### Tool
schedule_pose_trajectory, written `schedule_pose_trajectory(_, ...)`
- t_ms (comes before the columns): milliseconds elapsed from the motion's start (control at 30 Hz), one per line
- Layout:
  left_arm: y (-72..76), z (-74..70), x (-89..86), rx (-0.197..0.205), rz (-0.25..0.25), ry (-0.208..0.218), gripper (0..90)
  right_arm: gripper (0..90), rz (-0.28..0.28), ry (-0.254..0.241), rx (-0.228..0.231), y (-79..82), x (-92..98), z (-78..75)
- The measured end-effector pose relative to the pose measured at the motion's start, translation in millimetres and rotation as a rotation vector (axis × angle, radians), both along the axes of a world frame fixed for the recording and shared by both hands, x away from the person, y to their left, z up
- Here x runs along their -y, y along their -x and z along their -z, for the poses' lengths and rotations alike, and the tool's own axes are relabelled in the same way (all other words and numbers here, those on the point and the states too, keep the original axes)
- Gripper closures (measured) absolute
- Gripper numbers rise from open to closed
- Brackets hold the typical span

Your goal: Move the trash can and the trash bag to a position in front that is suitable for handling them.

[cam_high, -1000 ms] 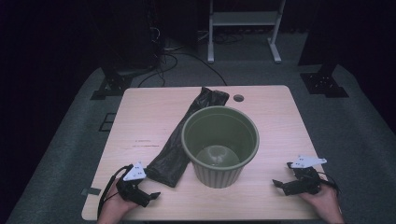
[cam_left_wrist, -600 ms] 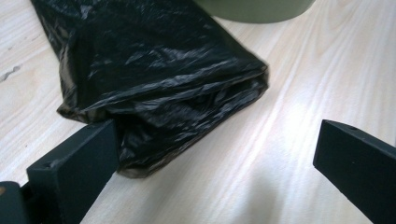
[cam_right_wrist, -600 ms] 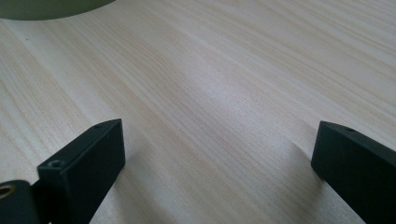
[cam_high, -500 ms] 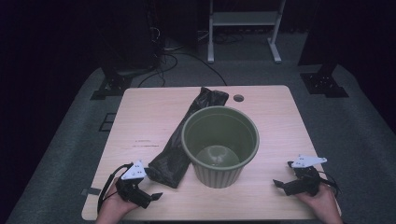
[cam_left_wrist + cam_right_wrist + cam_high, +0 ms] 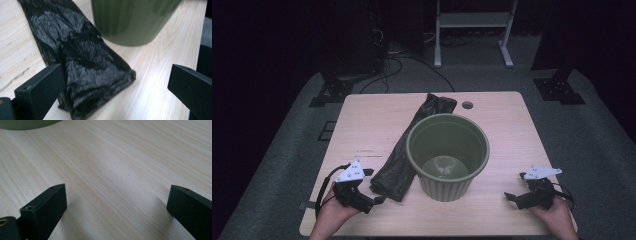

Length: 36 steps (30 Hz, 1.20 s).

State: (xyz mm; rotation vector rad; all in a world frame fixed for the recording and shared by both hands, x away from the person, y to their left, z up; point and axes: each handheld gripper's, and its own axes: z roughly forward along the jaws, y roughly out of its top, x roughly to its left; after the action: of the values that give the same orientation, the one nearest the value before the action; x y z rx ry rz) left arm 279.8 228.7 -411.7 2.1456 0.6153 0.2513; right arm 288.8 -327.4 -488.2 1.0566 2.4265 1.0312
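A folded black plastic bag (image 5: 412,145) lay slantwise on the wooden table (image 5: 367,125), its near end just beside the left gripper (image 5: 371,201) and its long side running past, and seemingly touching, the green ribbed bin (image 5: 447,156). The bin stood upright near the table's middle, with nothing in it as far as the high view showed. In the left gripper view the jaws stood spread wide, with the bag's near end (image 5: 95,82) lying between and just ahead of them, not yet touched; the bin's wall (image 5: 132,20) rose close behind it.

The right gripper (image 5: 515,196) sat low at the table's near right edge, well apart from the bin, its jaws likewise spread over bare wood (image 5: 120,170) and holding nothing.

The likely next move was a pinch on the bag's end, and that was where trouble could start. The film looked thin and slippery (its sheen suggested as much), so a shallow grip might catch only the top layer, and the fold would slide open or slip free on lifting. A jaw coming in too low could push the bag along the table instead of closing around it. A hasty pull might also drag the bag against the bin and nudge or tip it, since the right gripper was not steadying it.
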Motion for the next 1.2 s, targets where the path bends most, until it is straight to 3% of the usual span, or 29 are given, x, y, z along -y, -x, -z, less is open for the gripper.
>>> schedule_pose_trajectory(200, -17.1, 1.7, 9.6, -0.015, -0.019, 0.026, 0.0, 1.6, 0.000, 0.000, 0.001, -0.3, 0.0, 0.0)
schedule_pose_trajectory(500, -42.7, 13.2, 30.5, -0.029, -0.038, -0.008, 0.0, 1.6, 0.000, 0.000, 0.002, -0.4, 0.1, 0.0)
schedule_pose_trajectory(633, -53.0, 20.7, 38.1, -0.030, -0.054, -0.025, 4.5, 1.6, 0.001, 0.000, 0.001, -0.4, 0.0, 0.0)
schedule_pose_trajectory(933, -69.1, 46.0, 50.0, -0.105, -0.051, -0.086, 24.4, 1.7, 0.002, 0.000, 0.001, -0.4, 0.1, 0.0)
schedule_pose_trajectory(1033, -71.4, 50.7, 49.6, -0.122, -0.043, -0.088, 39.4, 1.7, 0.005, 0.000, -0.001, -0.3, 0.1, 0.0)
schedule_pose_trajectory(1067, -72.2, 53.6, 50.5, -0.119, -0.034, -0.120, 49.9, 1.7, 0.005, 0.000, -0.001, -0.3, 0.1, 0.0)
schedule_pose_trajectory(1133, -72.5, 55.2, 51.3, -0.116, -0.026, -0.134, 52.8, 1.7, 0.005, 0.000, -0.001, -0.3, 0.1, 0.0)
schedule_pose_trajectory(1200, -72.0, 56.1, 51.2, -0.096, -0.022, -0.133, 63.5, 1.7, 0.006, 0.000, -0.001, -0.3, 0.1, 0.0)
